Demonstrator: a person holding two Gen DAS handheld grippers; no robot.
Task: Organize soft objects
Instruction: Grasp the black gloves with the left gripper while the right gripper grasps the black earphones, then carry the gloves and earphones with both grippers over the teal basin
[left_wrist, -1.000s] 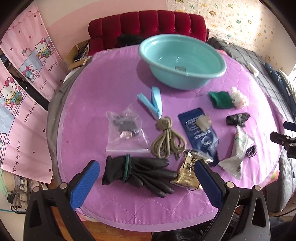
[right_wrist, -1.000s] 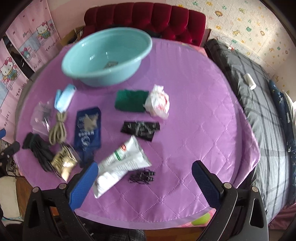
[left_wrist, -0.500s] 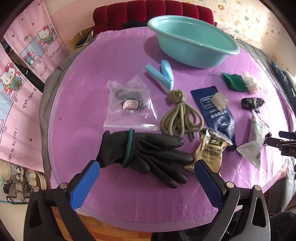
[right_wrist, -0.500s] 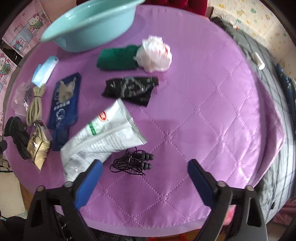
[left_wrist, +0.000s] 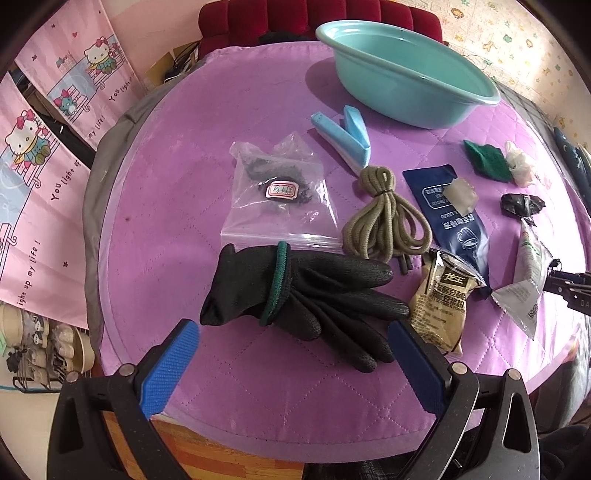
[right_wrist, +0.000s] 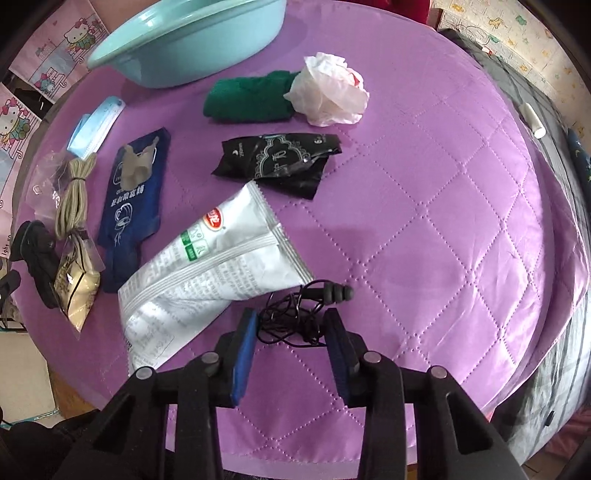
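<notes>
Right gripper (right_wrist: 291, 325): jaws closing around the tangled black earphones (right_wrist: 295, 314), which lie between the pads on the purple quilt (right_wrist: 424, 221) at its near edge, just right of the white pouch (right_wrist: 218, 266); pads not yet pressing. Left gripper (left_wrist: 291, 339): jaws spread wide over the black gloves (left_wrist: 303, 295), holding nothing. Far left of the quilt: teal basin (right_wrist: 177, 40). Between basin and earphones: green cloth (right_wrist: 247, 99) touching a white bag (right_wrist: 328, 92), and a black packet (right_wrist: 280, 158).
</notes>
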